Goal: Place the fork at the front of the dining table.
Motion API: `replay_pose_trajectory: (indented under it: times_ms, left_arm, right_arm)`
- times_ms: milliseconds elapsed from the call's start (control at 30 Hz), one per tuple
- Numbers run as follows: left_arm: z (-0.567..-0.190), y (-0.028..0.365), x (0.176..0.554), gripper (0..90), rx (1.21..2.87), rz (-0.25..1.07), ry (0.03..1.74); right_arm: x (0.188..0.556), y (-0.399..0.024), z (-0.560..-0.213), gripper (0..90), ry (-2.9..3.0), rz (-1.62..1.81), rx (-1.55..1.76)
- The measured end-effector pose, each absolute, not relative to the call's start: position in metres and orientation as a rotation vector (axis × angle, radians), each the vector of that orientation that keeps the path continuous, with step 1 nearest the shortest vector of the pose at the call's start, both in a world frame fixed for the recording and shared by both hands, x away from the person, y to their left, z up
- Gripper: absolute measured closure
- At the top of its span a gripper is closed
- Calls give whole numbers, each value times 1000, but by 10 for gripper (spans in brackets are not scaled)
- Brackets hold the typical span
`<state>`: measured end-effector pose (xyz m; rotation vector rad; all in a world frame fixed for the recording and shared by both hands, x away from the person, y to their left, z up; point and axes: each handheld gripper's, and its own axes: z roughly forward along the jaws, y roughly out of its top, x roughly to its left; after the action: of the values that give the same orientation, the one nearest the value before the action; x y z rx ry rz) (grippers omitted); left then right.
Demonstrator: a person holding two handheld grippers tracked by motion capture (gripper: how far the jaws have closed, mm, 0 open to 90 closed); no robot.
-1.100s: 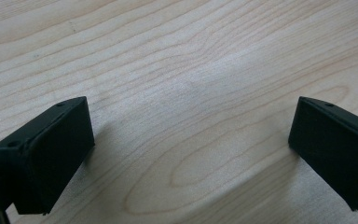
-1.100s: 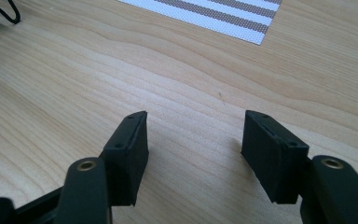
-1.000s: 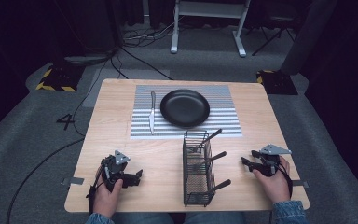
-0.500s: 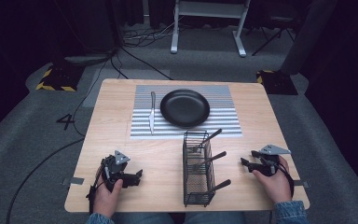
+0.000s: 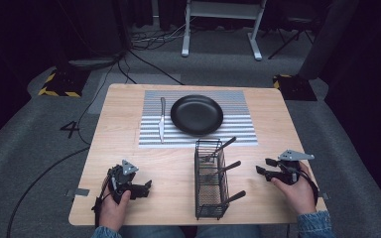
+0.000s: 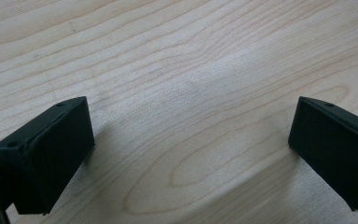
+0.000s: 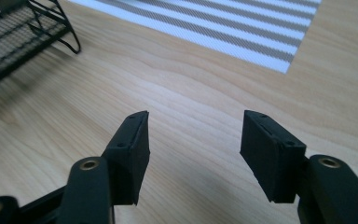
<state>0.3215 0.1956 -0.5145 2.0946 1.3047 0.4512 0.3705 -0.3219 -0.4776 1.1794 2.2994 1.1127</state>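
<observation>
A: What lies on the table (image 5: 124, 124)?

B: A pale wooden top bearing a striped mat (image 5: 243, 124) at its far half. On the mat sit a round black plate (image 5: 197, 114), matte with a shallow raised rim, and a knife (image 5: 162, 119) just left of the plate, lying lengthwise with its handle toward the near side.

A: And nearer the person?

B: A black wire basket (image 5: 210, 179) (narrow, long, open-topped, mesh-walled) stands just off the mat's near edge, running toward the near table edge. Three dark-handled utensils (image 5: 222, 169) lean in it, their handles slanting up and out to the right. Their working ends are hidden in the mesh.

A: Where are the grippers?

B: The left gripper (image 5: 144, 188) rests low on the near left of the table, held in the left hand (image 5: 113, 206), well apart from the basket. In the left gripper view its jaws stand wide apart over bare wood grain, nothing between them. The right gripper (image 5: 262, 166) is at the near right, held in the right hand (image 5: 295, 191), pointing toward the basket and near it but not touching. In the right gripper view its jaws are likewise parted and empty (the basket's corner at upper left, the mat's edge beyond).
</observation>
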Motion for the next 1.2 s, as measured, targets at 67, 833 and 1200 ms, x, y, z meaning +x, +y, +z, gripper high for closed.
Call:
replay_pose_trajectory:
  times_ms: [67, 833, 1200]
  left_arm:
    - [-515, 196, 321, 2, 2094, 451, 1305]
    - [-515, 196, 321, 2, 2094, 450, 1305]
    - [-515, 195, 321, 3, 2092, 454, 1304]
  right_arm:
    - [370, -320, -471, 425, 2302, 1125, 1163]
    - [365, -290, -414, 431, 2339, 1306, 996]
    - [369, -267, -397, 436, 2378, 1379, 907]
